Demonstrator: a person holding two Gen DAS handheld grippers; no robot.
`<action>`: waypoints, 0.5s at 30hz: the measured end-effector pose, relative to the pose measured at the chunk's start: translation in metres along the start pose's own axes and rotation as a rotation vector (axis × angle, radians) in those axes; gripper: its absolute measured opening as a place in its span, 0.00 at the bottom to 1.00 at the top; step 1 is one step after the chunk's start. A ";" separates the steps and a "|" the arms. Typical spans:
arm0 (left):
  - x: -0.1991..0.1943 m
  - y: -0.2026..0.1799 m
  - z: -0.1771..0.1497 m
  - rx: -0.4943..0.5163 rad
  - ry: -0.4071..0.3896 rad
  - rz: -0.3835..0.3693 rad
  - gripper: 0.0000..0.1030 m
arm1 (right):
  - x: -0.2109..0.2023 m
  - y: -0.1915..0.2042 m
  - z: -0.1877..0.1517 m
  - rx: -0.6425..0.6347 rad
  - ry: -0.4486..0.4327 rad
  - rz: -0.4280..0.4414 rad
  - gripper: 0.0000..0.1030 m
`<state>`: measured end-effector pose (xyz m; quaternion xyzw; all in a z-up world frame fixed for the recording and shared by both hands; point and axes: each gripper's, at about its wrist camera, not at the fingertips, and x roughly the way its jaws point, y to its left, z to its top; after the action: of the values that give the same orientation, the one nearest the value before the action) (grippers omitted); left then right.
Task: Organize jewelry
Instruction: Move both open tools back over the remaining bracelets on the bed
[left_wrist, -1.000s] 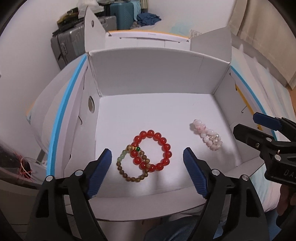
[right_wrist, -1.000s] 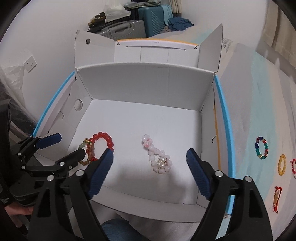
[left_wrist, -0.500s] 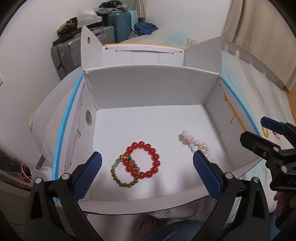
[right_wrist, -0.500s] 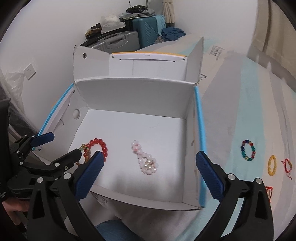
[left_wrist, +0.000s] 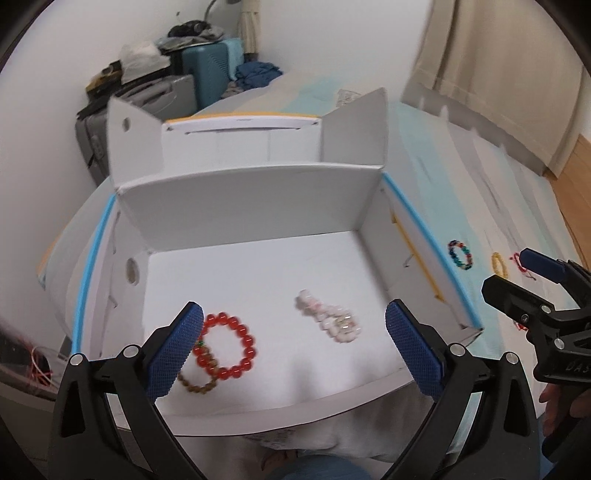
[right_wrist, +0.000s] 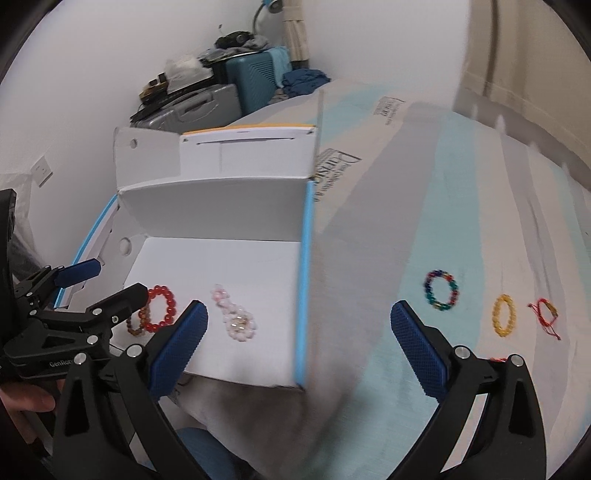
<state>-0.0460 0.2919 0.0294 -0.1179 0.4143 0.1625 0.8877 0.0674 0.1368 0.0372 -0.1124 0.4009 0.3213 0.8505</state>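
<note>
An open white cardboard box (left_wrist: 251, 206) (right_wrist: 221, 206) lies on the bed. On its floor rest a red bead bracelet (left_wrist: 227, 345) (right_wrist: 160, 308), a brown bead bracelet (left_wrist: 195, 386) (right_wrist: 135, 325) overlapping it, and a pink bead bracelet (left_wrist: 328, 321) (right_wrist: 236, 319). My left gripper (left_wrist: 293, 349) (right_wrist: 99, 284) hovers open above the box's near edge, nothing between its blue pads. My right gripper (right_wrist: 299, 354) (left_wrist: 517, 273) is open over the box's right wall. On the striped sheet lie a multicolour bracelet (right_wrist: 441, 290) (left_wrist: 461, 254), a yellow one (right_wrist: 503, 314) (left_wrist: 499, 264) and a red cord one (right_wrist: 546, 315).
Suitcases (right_wrist: 236, 85) (left_wrist: 207, 70) with clothes piled on them stand by the wall behind the box. A curtain (left_wrist: 498, 74) hangs at the right. A hand (right_wrist: 26, 398) holds the left gripper's handle. A blue-clad knee (left_wrist: 314, 469) shows below the box.
Both grippers opened wider and drew back and up from the box. The right one swung to the right, bringing the bracelets on the sheet into view.
</note>
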 end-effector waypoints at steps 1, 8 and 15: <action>0.000 -0.006 0.001 0.005 -0.002 -0.006 0.94 | -0.003 -0.004 -0.001 0.007 -0.005 -0.004 0.93; 0.000 -0.041 0.009 0.039 -0.012 -0.040 0.94 | -0.023 -0.045 -0.008 0.065 -0.026 -0.044 0.93; 0.003 -0.075 0.016 0.079 -0.017 -0.066 0.94 | -0.037 -0.084 -0.017 0.123 -0.038 -0.077 0.93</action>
<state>-0.0039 0.2288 0.0426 -0.0949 0.4086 0.1179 0.9001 0.0935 0.0475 0.0487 -0.0690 0.3991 0.2650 0.8751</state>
